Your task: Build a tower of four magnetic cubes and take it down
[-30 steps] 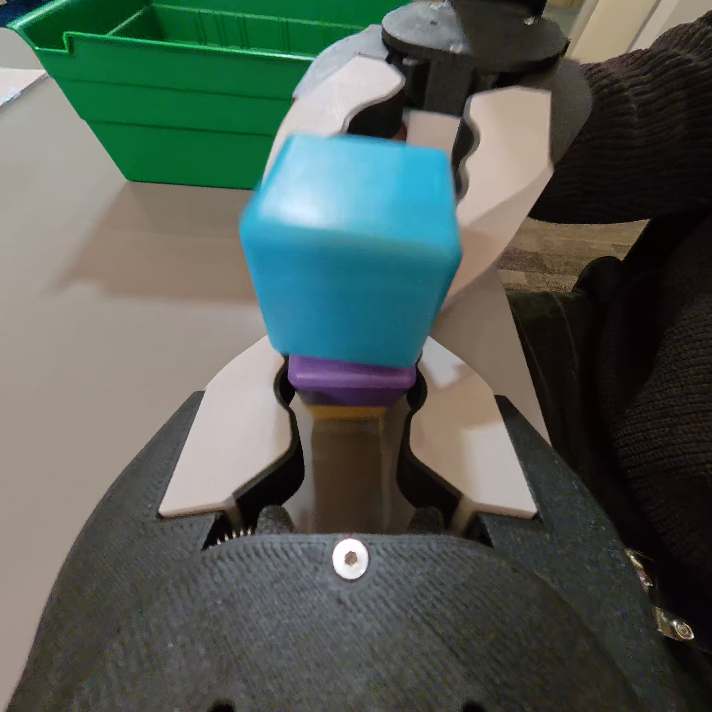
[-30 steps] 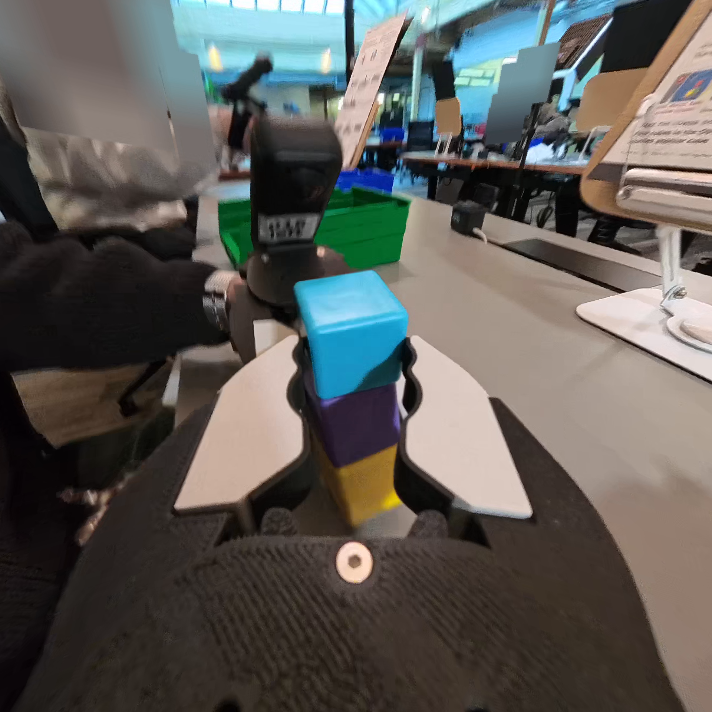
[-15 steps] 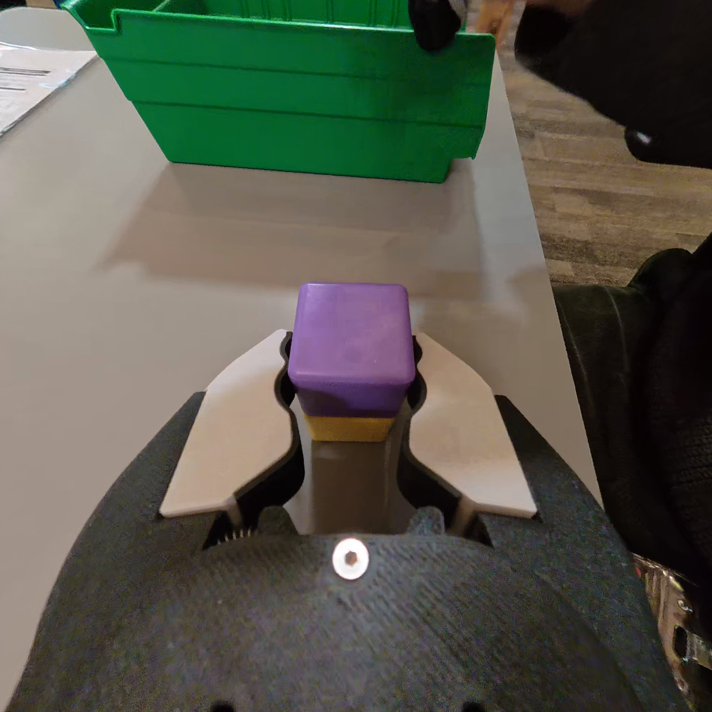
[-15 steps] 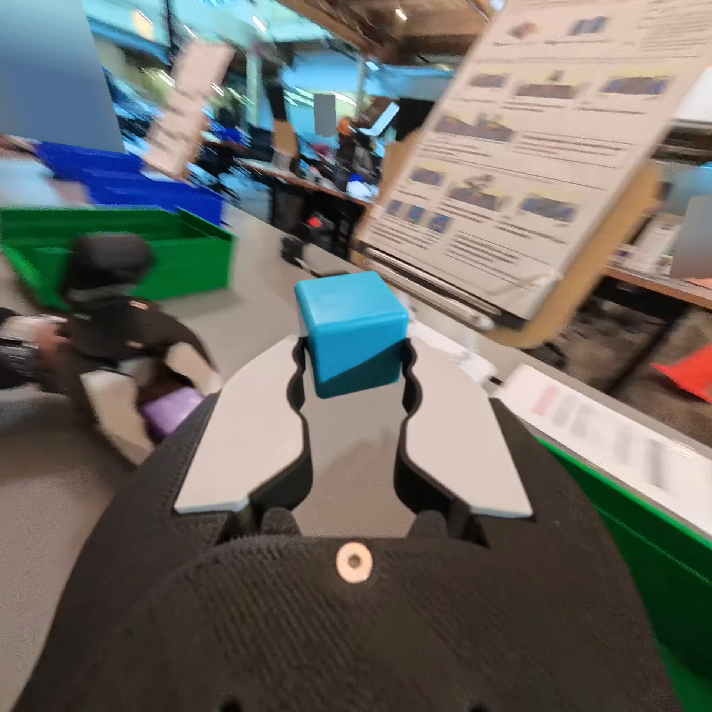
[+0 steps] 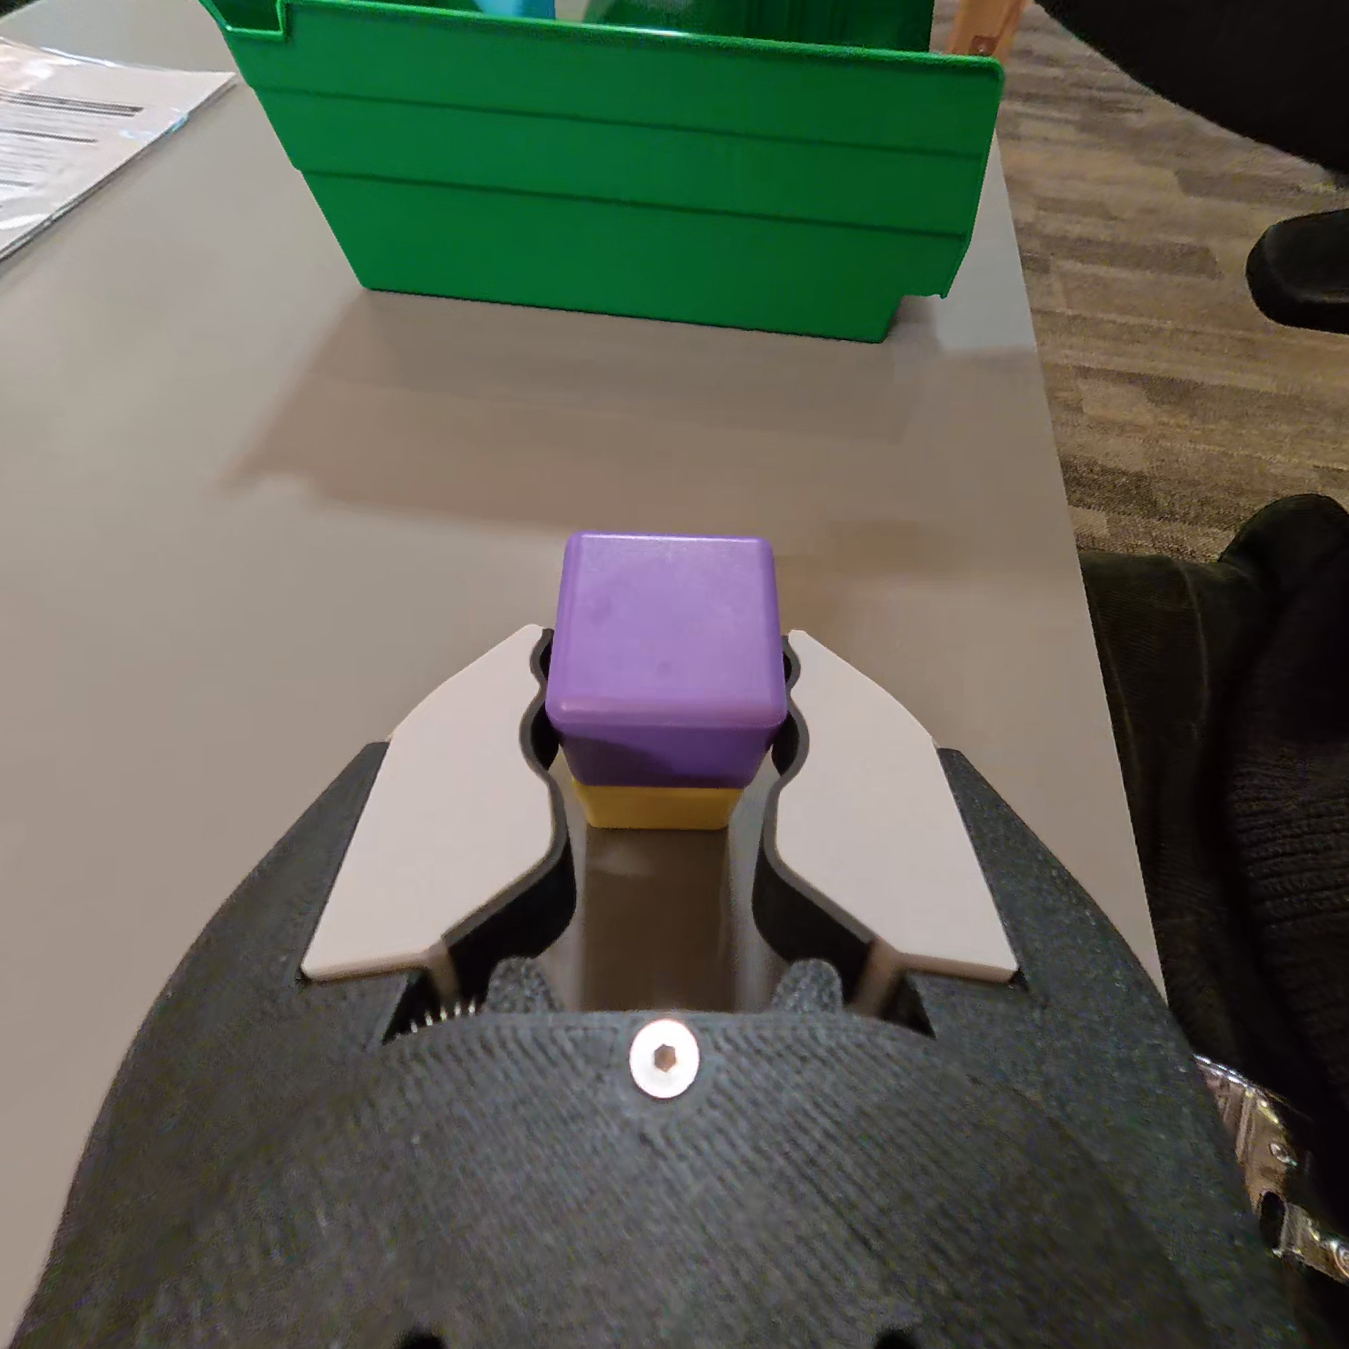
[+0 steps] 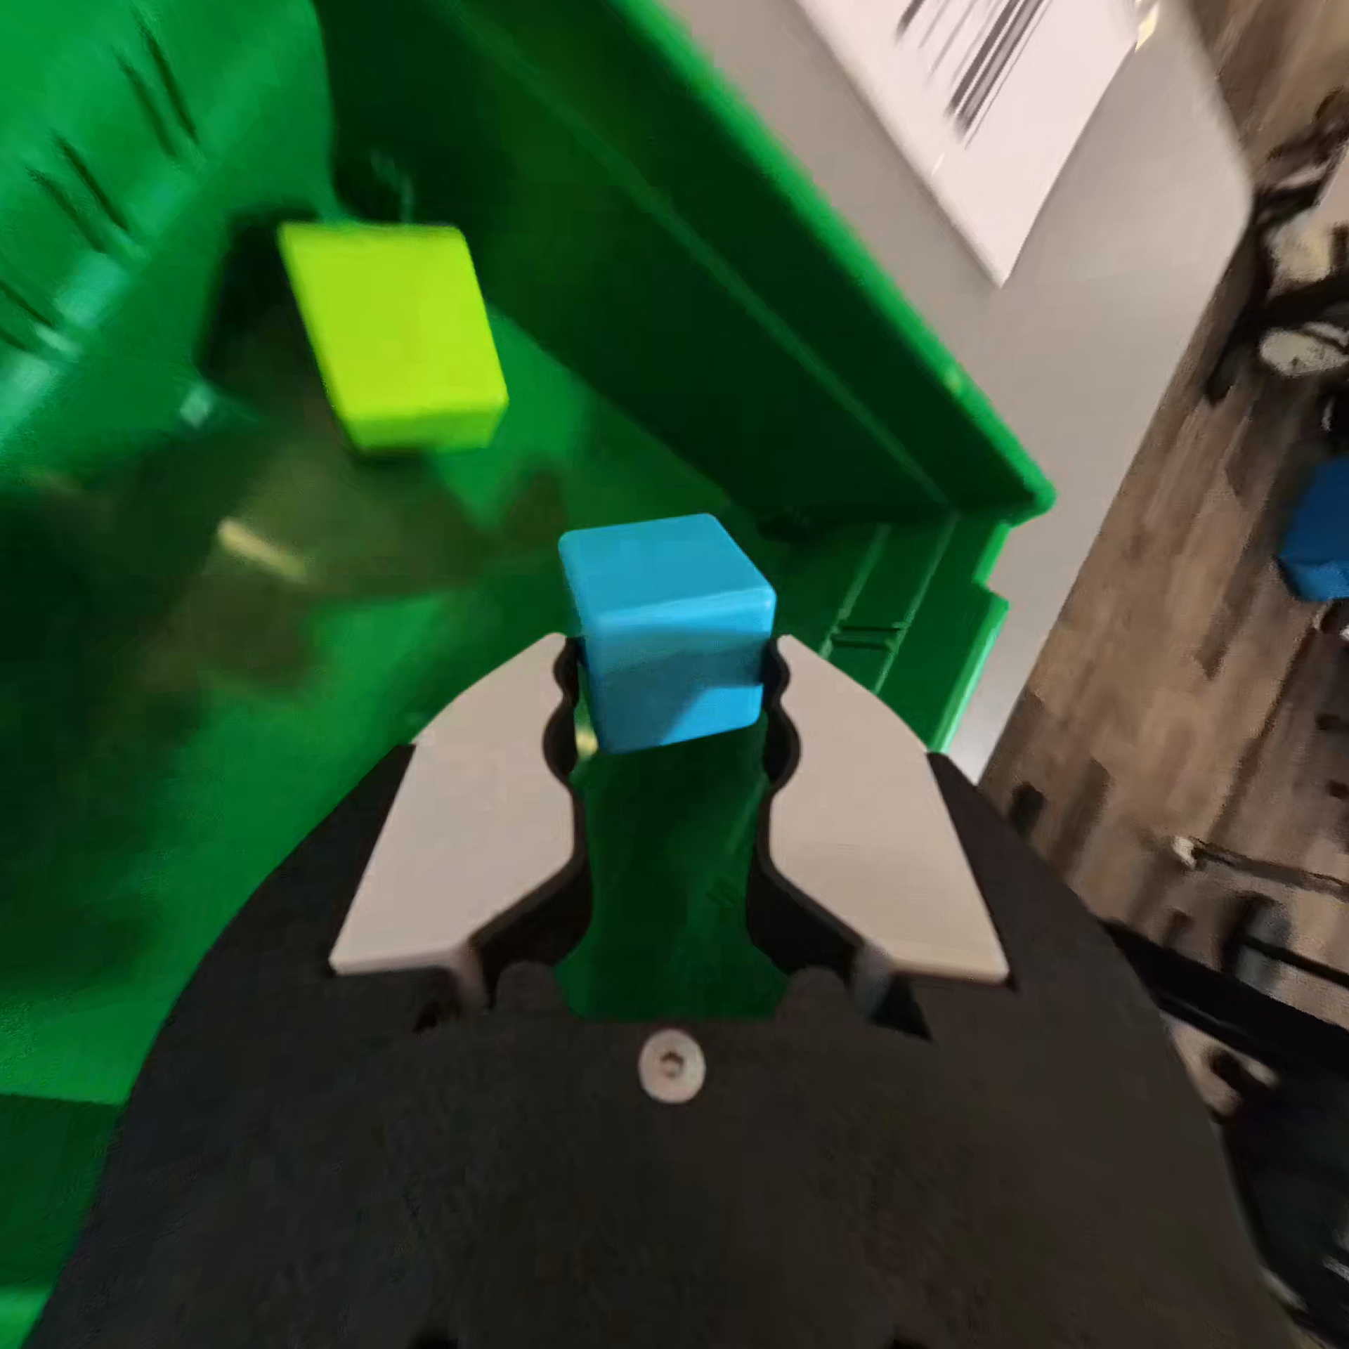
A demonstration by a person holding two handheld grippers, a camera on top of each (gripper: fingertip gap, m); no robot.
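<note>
item: blue cube [image 6: 668,628]. small, rigid, smooth plastic with rounded edges; judged light and stiff, not fragile, a little slippery on its glossy faces. best taken by two opposite flat faces, square to the pads, since a corner grip would likely let it twist. it sat tilted between the tips of the right gripper [image 6: 668,679], which was clenched on its left and right faces, above the inside of the green bin [image 6: 730,306]; whether it touched the bin floor could not be told through the blur.

item: lime cube [image 6: 394,336]. lay on the bin floor, far and left of the blue cube, well apart from it.

item: purple cube [image 5: 668,650]. same build; sat squarely on the yellow cube [image 5: 657,809], the pair standing on the grey table [image 5: 219,511] near its right edge. magnets presumably hold the two together, so lifting one likely calls for a peel or a steadying hold on the other. the left gripper [image 5: 666,693] bracketed the purple cube's left and right faces, pads at or very near contact; judged a grasp.

item: green bin, outer wall seen from the left wrist view, at the far side of the table beyond the stack.

item: paper sheet [image 5: 66,139], far left on the table.

status: dismantling judged under way.
</note>
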